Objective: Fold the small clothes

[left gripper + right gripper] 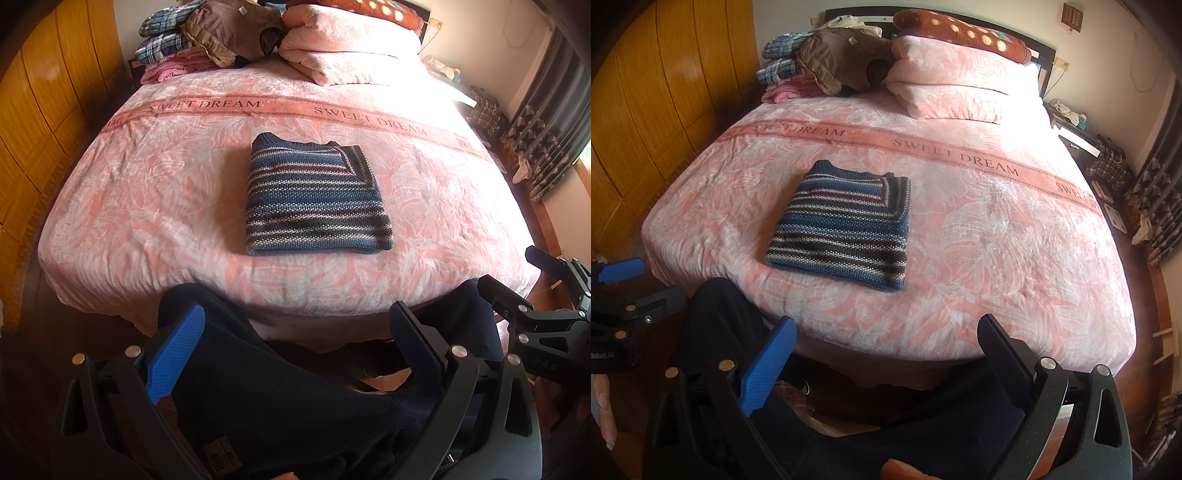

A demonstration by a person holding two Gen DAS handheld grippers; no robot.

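Sweater (317,199) looks folded w/ edges square on bed (147,192) ahead of both tools, left tool (295,332) & right tool (886,343) (both wide open, empty), so just press flat, don't re-grab.

Nightstand clutter (1067,110) too small to identify.

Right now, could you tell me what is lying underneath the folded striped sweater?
The striped sweater rests flat on the pink bedspread, away from the piles at the headboard. Nothing else shows at its edges; whatever the sweater itself covers cannot be seen.
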